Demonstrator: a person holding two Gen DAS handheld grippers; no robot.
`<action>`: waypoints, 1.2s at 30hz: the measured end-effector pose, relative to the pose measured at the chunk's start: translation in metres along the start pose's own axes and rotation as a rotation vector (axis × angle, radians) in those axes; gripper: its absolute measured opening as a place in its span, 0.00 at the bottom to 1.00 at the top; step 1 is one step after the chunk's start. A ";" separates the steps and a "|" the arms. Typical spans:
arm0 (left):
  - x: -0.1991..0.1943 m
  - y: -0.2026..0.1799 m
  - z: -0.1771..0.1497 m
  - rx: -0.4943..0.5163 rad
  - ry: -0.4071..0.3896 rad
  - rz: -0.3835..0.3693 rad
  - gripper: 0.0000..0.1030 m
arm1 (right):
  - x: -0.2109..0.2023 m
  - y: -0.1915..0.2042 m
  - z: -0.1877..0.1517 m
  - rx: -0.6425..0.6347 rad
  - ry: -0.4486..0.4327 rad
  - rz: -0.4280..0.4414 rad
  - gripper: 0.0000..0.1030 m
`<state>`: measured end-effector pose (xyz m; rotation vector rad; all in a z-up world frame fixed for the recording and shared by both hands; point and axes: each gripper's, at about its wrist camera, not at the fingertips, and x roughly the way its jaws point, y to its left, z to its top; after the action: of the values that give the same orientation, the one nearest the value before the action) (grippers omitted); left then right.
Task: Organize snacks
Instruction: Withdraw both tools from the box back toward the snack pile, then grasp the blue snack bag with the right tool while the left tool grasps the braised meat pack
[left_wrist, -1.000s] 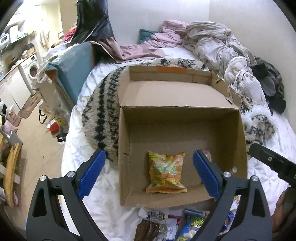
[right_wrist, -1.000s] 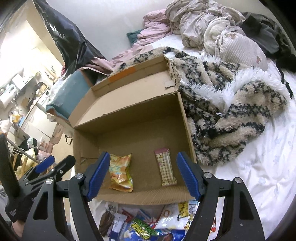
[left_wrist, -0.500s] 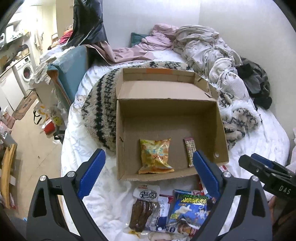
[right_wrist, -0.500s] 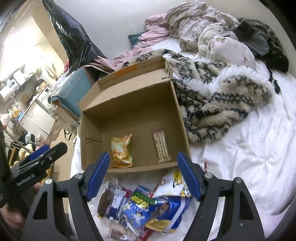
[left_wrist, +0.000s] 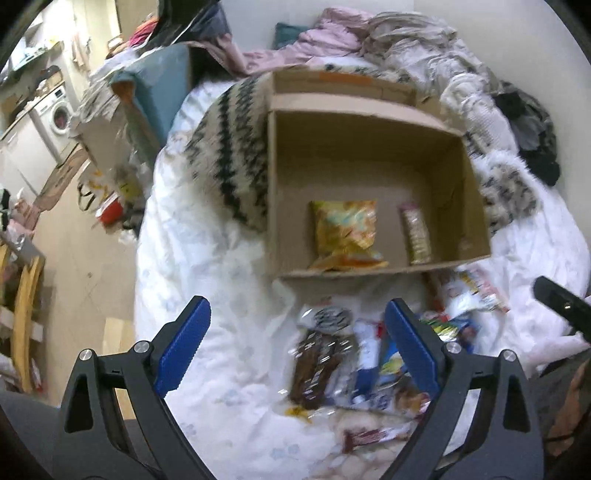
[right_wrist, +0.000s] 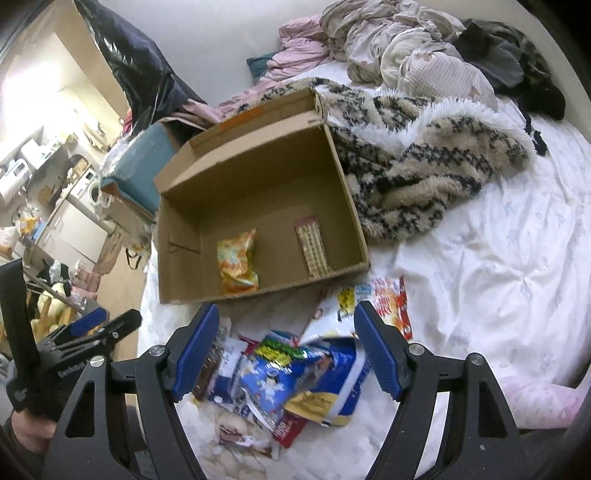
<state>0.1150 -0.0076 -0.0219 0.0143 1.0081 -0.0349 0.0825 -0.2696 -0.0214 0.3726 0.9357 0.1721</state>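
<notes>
An open cardboard box (right_wrist: 258, 206) sits on a bed (right_wrist: 480, 266) covered with a white sheet. It is the landmark here. Inside the box, on its floor, lie two snacks: a yellow-orange bag (right_wrist: 238, 262) toward the left and a slim pink-topped bar (right_wrist: 314, 245) to the bag's right, the two apart from each other.

Just in front of the box, on the sheet, lies a loose pile of snack packets (right_wrist: 295, 369). They overlap, so many are partly covered. A blue bag (right_wrist: 325, 373) lies on top, a red and white packet (right_wrist: 391, 302) pokes out near the box's front right corner, and a clear pack of brown sticks (left_wrist: 317, 362) lies at the pile's left. Printing on the packets is too blurred to read.

The left claw (left_wrist: 295, 343) is spread wide, nothing between its blue pads, above the sheet in front of the box. The right claw (right_wrist: 286, 347) is also spread and empty, over the pile; its pads cover part of the packets.

Behind and to the right of the box lies a fuzzy black and cream blanket (right_wrist: 424, 147). Beyond it is a heap of rumpled clothes (right_wrist: 406, 44). The left wrist view is smeared by motion, and the room left of the bed is hard to make out.
</notes>
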 end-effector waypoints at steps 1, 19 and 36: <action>0.003 0.003 -0.003 -0.007 0.018 0.012 0.91 | 0.001 -0.003 -0.003 -0.002 0.013 -0.009 0.76; 0.106 0.006 -0.041 -0.060 0.401 -0.061 0.75 | 0.040 -0.022 -0.012 0.127 0.170 0.034 0.76; 0.126 -0.018 -0.051 0.032 0.468 -0.146 0.56 | 0.045 -0.031 -0.010 0.168 0.186 0.035 0.76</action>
<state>0.1382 -0.0271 -0.1560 -0.0230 1.4754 -0.1885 0.1007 -0.2821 -0.0725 0.5351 1.1310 0.1619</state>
